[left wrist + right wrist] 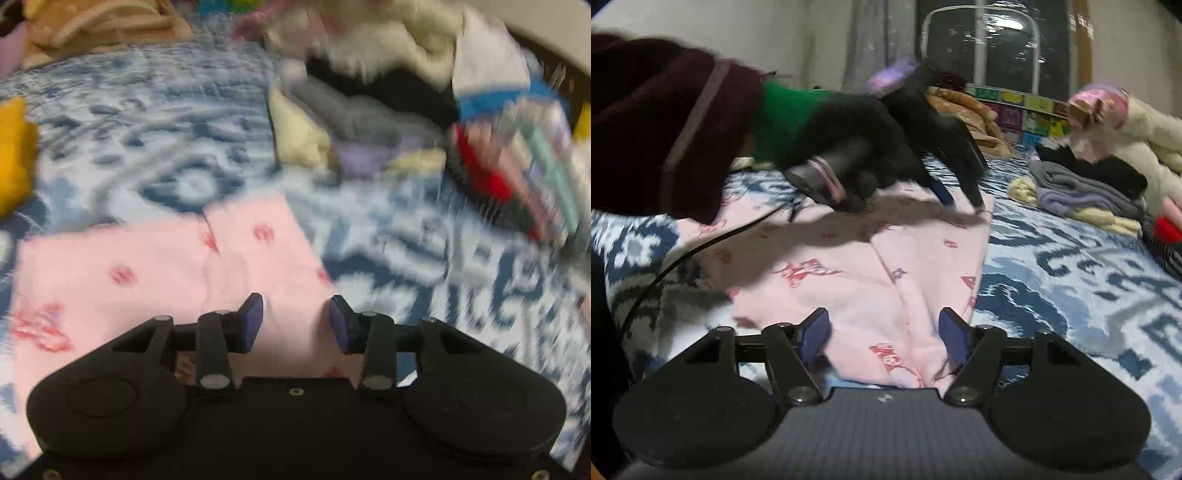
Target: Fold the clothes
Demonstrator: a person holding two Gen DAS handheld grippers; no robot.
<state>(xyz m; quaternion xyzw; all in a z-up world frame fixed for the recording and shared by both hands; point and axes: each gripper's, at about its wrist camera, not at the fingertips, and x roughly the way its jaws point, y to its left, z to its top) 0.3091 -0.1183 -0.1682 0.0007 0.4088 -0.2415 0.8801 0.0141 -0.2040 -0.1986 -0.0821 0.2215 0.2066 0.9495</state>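
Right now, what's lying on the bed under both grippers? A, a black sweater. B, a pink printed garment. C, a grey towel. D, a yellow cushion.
B: the pink garment with red prints lies spread flat on the blue patterned bedspread, under the right gripper and the left gripper, both with jaws open over it.

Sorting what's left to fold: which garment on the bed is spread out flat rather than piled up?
The pale pink printed garment, lying flat on the blue-and-white patterned bedspread; the grey, lilac and cream clothes sit stacked in a pile.
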